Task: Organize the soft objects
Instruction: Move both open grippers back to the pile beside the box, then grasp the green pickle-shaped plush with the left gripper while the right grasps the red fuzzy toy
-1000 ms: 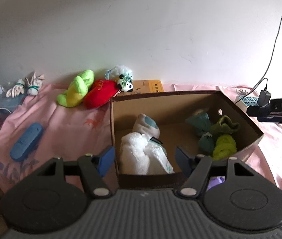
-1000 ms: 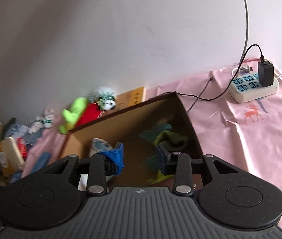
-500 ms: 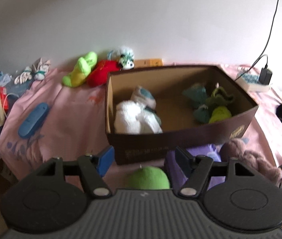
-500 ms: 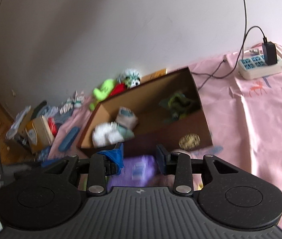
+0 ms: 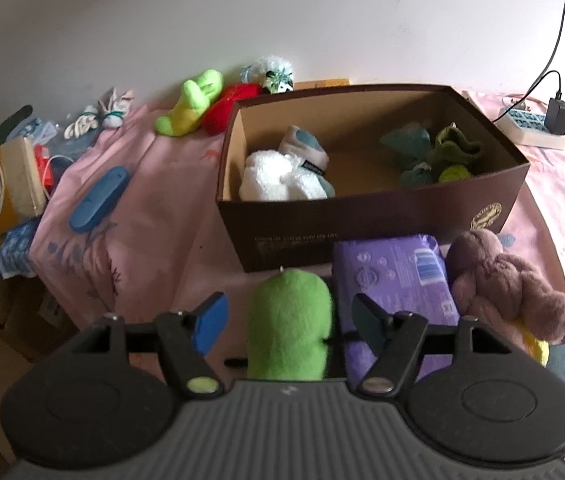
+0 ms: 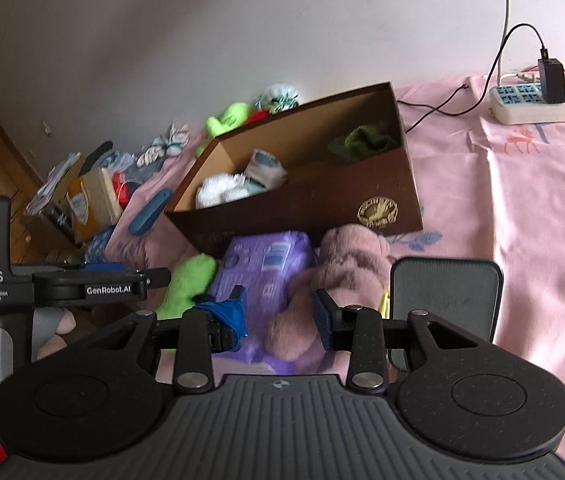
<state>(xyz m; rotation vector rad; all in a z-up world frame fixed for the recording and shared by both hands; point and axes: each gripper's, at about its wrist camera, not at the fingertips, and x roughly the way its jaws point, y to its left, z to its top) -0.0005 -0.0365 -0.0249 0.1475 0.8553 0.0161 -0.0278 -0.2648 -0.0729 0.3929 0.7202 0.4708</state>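
Green plush [image 5: 288,322] sits btwn left gripper [image 5: 288,320] fingers, spread wide, not touching. Right gripper [image 6: 280,314] also released, over brown teddy [image 6: 338,276]; box [image 5: 382,216] at 12 o'clock.

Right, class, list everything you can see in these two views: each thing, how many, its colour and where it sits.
Box: 1, brown, open, on the pink cloth.
White plush: 1, white, inside the box, left end.
Green and teal soft items: several, inside the box, right end.
Green plush: 1, bright green, in front of the box, between the left gripper's jaws.
Purple pack: 1, purple, in front of the box.
Mauve plush: 1, dusty pink, right of the pack.
Yellow-green plush: 1, behind the box by the wall.
Red plush: 1, beside it.
Blue case: 1, left of the box.
Power strip: 1, white, far right.
Left gripper: 1, black, open.
Right gripper: 1, black, open over the mauve plush.
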